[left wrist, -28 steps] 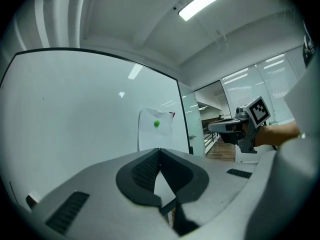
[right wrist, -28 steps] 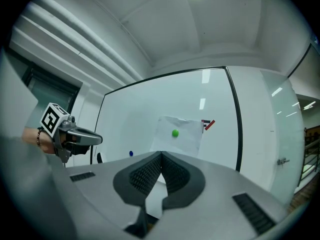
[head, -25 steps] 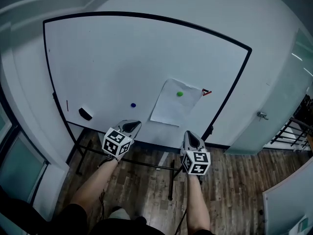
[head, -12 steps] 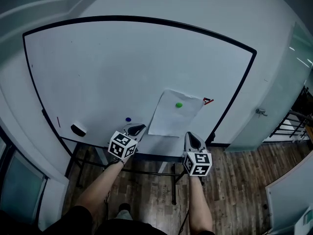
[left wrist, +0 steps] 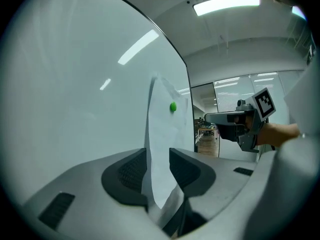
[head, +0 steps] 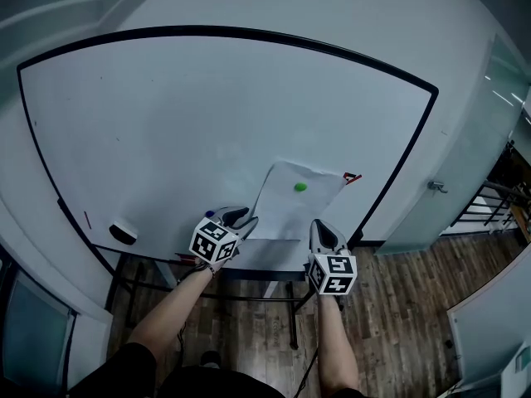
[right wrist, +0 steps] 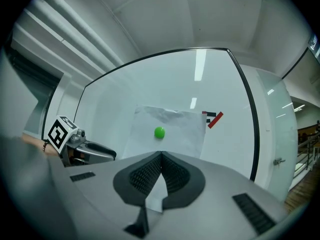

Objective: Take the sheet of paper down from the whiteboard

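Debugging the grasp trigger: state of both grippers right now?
Left gripper: open, jaws just opening, sheet of paper between them, ungripped.
Right gripper: shut, holding nothing visible.

looks like an office to me: a big whiteboard on the wall, a door beside it, wood-look floor, strip lights overhead, desks further down the room.

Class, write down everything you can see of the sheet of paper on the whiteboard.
The sheet of paper is white, plain and slightly wrinkled near the top, held on the whiteboard by one green magnet. Its lower left edge stands away from the board, between the jaws of the left gripper, which have just been opening and do not pinch it.
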